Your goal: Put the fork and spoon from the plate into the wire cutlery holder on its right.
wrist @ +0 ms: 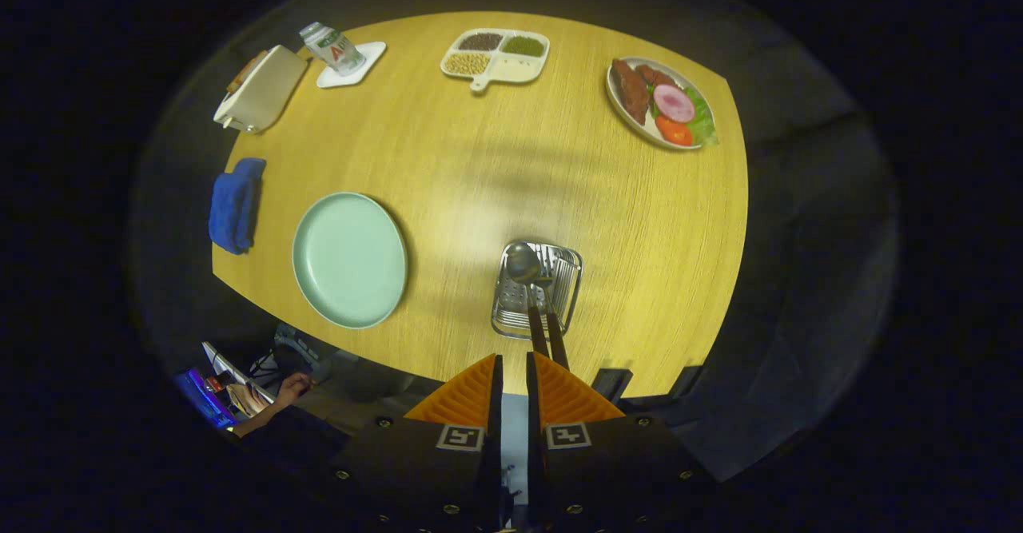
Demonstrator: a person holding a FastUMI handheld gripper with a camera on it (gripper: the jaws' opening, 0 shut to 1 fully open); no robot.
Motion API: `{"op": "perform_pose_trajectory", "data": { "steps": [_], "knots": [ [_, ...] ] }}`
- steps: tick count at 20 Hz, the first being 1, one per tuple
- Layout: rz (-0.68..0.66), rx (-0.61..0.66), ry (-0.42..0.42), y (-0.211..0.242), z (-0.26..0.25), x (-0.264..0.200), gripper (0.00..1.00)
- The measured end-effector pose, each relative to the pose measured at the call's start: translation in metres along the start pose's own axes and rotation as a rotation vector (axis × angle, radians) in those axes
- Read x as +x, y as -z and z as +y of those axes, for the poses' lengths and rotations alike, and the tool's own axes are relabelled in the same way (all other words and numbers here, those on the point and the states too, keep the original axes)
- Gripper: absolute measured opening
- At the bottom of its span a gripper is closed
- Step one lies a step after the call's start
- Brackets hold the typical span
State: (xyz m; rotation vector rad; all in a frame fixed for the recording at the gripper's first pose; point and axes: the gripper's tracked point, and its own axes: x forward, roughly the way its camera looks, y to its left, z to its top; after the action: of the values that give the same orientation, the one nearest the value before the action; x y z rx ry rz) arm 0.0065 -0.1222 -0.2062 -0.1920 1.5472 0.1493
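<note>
The pale green plate (349, 259) lies bare on the wooden table (495, 157). To its right stands the wire cutlery holder (551, 265). The spoon (523, 263) rests in it, bowl up, and the fork (556, 340) leans beside it; both dark handles slant out toward me. My gripper (511, 359) hovers high above the table's near edge, just short of the holder. Its fingers are shut with only a thin slit between them and nothing in it. The handle ends pass behind the right fingertip (559, 389), apart from it.
A blue cloth (235, 205) lies left of the plate. At the far side stand a toaster-like box (260, 89), a bottle on a white coaster (334, 47), a divided tray of grains (495, 55) and a dish of food (660, 103). A person's hand (289, 389) is below the table's near-left edge.
</note>
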Motion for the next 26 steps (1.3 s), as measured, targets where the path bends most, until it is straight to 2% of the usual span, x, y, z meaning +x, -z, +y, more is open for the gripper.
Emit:
{"op": "perform_pose_trajectory", "data": {
  "steps": [2, 5, 7, 9, 13, 15, 17, 18, 19, 20, 22, 24, 26],
  "knots": [
    [-0.229, 0.061, -0.031, -0.017, 0.025, -0.022, 0.14],
    [-0.643, 0.112, -0.05, -0.046, 0.052, -0.074, 0.14],
    [-0.903, 0.16, -0.063, -0.049, 0.072, -0.112, 0.14],
    [-1.079, 0.161, -0.067, -0.029, 0.097, -0.148, 0.14],
    [-1.365, 0.156, 0.008, -0.019, 0.11, -0.194, 0.14],
    [-1.465, 0.147, 0.062, -0.016, 0.113, -0.21, 0.14],
    [-1.526, 0.097, 0.114, -0.013, 0.125, -0.22, 0.18],
    [-1.542, 0.053, 0.121, -0.012, 0.135, -0.221, 0.35],
    [-1.549, 0.004, 0.104, -0.014, 0.15, -0.218, 0.38],
    [-1.538, -0.052, 0.093, -0.014, 0.164, -0.212, 0.54],
    [-1.535, -0.045, 0.11, -0.015, 0.167, -0.206, 0.85],
    [-1.589, 0.058, 0.102, -0.018, 0.164, -0.21, 0.99],
    [-1.666, 0.077, 0.088, -0.02, 0.167, -0.213, 0.99]
  ]
}}
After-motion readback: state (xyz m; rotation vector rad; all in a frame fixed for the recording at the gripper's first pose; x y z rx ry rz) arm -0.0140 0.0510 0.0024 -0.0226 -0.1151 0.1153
